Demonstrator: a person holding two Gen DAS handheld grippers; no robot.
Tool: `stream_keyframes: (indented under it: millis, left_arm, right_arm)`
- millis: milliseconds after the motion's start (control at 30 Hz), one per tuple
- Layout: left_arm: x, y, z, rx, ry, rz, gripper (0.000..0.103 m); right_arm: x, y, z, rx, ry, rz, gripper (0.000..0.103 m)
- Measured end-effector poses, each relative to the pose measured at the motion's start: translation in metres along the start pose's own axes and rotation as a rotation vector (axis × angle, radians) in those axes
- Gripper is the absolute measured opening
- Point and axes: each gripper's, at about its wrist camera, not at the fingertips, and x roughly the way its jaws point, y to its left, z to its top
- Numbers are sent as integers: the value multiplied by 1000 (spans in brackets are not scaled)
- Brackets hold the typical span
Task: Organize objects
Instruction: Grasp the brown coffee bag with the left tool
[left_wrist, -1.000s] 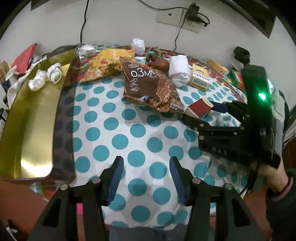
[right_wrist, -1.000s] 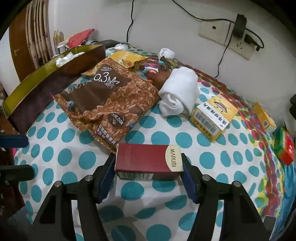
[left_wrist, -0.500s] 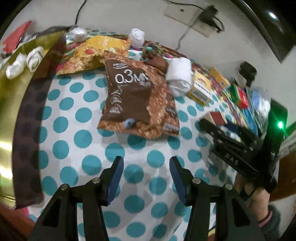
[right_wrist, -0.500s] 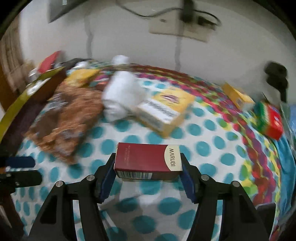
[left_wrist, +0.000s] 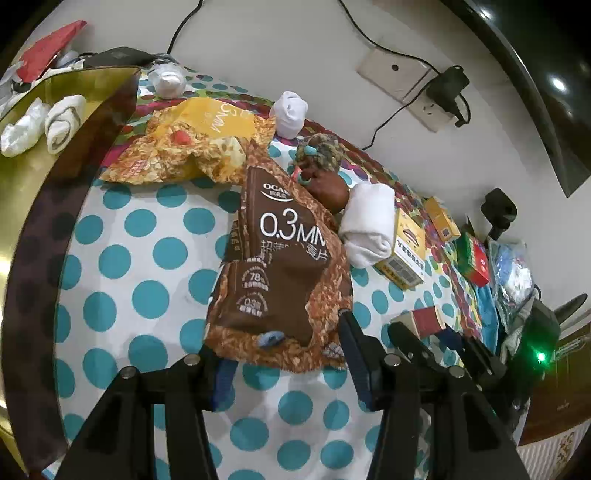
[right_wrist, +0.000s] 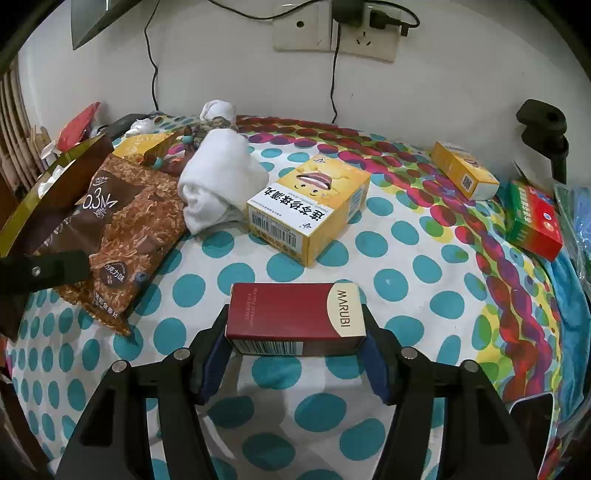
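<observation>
My right gripper (right_wrist: 295, 343) is shut on a dark red MARUBI box (right_wrist: 293, 315), held crosswise above the polka-dot tablecloth (right_wrist: 406, 266); the box also shows in the left wrist view (left_wrist: 424, 319). My left gripper (left_wrist: 286, 356) is open, its jaws on either side of the near edge of a brown 0.3MM snack bag (left_wrist: 280, 266). The bag also shows in the right wrist view (right_wrist: 122, 229). A yellow snack bag (left_wrist: 188, 144) lies behind it. A gold tray (left_wrist: 33, 177) at the left holds rolled white socks (left_wrist: 62, 122).
A rolled white towel (right_wrist: 221, 184), a large yellow box (right_wrist: 310, 206), a small yellow box (right_wrist: 463, 171) and a green-red box (right_wrist: 535, 218) lie on the table. A brown toy (left_wrist: 325, 181) and white sock balls (left_wrist: 291, 112) sit near the wall with its sockets and cables.
My left gripper has moved forward to the brown bag's near edge. My right gripper has carried the red box rightward, toward the yellow boxes.
</observation>
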Motion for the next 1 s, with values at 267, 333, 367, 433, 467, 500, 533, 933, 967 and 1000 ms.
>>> stream_keyframes:
  millis: [267,333,367,433,467,500,533,933,967,1000]
  left_arm:
    - [-2,1,0,-14,-103,-100,51]
    - [-4,-2,-3,21,-139,-85,54]
    - [-2,-3,-4,35,-143,-61,56]
    - [9,-3,-5,45,-109,-16,59]
    - [12,0,-6,32,-95,-26,62]
    - [14,4,-6,7,-87,-43,63]
    - [12,8,-7,-18,-97,-57,63]
    - [27,14,16,-44,-124,-126,63]
    - [28,13,17,-43,-125,-130,63]
    - [28,14,18,-45,-129,-131,63]
  right_arm:
    - [1,3,1,-2,2,-9,62]
    - [1,3,1,-1,1,-9,63]
    - [1,3,1,-2,2,-9,63]
    - [2,4,2,0,2,-8,64]
    - [2,3,2,-3,2,-8,64]
    - [2,3,2,-2,2,-8,64]
    - [2,3,2,-3,2,-8,65]
    - [5,7,4,-7,7,-3,71]
    - [6,6,5,-5,7,-1,71]
    - [6,8,5,-5,7,-3,71]
